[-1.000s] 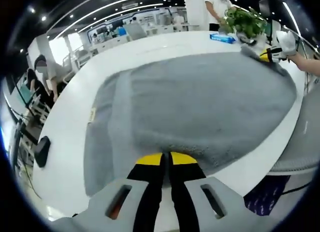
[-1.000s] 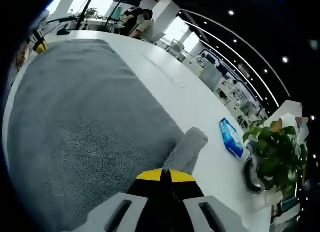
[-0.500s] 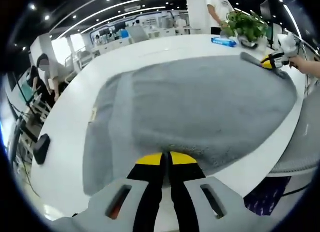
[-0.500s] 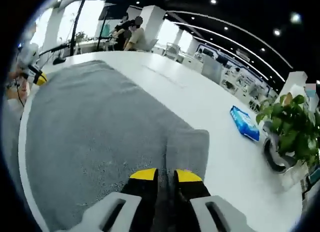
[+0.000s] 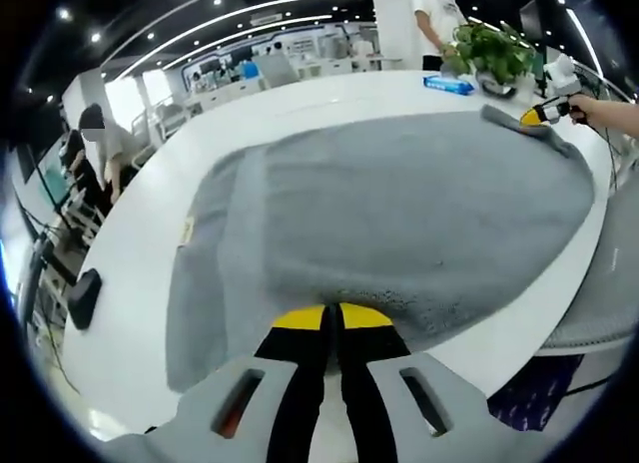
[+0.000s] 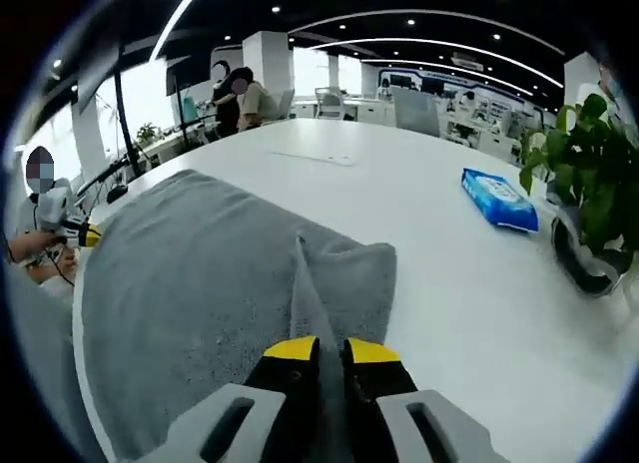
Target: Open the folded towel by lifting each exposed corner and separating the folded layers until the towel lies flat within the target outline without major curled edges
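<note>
The grey towel (image 5: 399,214) lies spread over most of the white table (image 5: 140,253), its near edge at six o'clock in the left gripper view, where the left gripper (image 5: 332,318) has its jaws pressed together on the hem. At one o'clock there the right gripper (image 5: 535,114) sits at the far corner. In the right gripper view its jaws look nearly together, seemingly pinching a corner still folded over. To finish well, draw both corners apart and low, keeping even tension so the flap rolls out flat rather than curling.

Towel (image 5: 399,214) on table (image 5: 130,253), packet (image 6: 498,199) beyond.
</note>
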Demonstrator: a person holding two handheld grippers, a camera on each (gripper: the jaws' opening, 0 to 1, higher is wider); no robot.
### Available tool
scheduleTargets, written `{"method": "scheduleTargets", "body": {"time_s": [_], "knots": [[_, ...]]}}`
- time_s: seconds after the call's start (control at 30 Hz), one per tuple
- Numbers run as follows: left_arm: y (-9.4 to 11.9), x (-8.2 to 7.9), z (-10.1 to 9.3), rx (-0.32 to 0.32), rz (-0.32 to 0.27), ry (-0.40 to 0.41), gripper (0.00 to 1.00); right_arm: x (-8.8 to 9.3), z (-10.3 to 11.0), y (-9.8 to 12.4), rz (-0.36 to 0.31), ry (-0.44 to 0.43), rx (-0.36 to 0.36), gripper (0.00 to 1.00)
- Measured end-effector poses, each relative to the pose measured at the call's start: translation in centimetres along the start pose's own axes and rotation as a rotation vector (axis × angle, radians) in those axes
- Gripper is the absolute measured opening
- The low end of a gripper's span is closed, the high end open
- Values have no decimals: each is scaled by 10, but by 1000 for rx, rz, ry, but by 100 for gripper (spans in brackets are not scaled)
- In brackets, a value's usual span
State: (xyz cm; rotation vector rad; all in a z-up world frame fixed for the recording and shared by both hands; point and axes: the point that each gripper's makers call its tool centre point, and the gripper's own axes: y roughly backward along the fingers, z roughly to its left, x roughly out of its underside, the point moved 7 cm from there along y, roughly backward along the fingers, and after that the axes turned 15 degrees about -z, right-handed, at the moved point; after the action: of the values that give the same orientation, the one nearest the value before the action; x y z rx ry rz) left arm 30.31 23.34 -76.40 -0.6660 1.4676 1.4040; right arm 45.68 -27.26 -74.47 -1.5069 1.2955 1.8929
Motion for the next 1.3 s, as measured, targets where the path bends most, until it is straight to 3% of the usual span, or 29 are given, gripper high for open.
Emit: {"method": "scheduleTargets", "body": {"time_s": [0.07,0.17,0.27,0.43,0.5,0.57,0.7,0.87,1.07,1.3], "knots": [[0,0,0,-4,-4,9,3,-3,2,-4,-17,-89,-33,6],[0,0,0,-4,-7,15,3,6,6,-8,44,-164,-86,2],[0,0,0,-3,-8,16,3,7,6,-7,53,-136,-95,0],[0,1,1,-9,-13,21,3,-7,-2,-1,-20,-145,-52,0],[1,1,1,-9,-13,17,3,-14,-15,6,-55,-112,21,0],[1,1,1,-9,-13,18,3,-14,-22,9,-53,-97,46,0],[1,1,1,-8,-15,17,3,-11,-45,21,-48,-110,168,0],[1,1,1,-9,-16,17,3,4,-70,33,19,-138,309,0],[1,1,1,-9,-16,17,3,30,-89,39,78,-171,382,0],[0,1,2,-11,-17,18,3,49,-100,37,77,-191,405,0]]}}
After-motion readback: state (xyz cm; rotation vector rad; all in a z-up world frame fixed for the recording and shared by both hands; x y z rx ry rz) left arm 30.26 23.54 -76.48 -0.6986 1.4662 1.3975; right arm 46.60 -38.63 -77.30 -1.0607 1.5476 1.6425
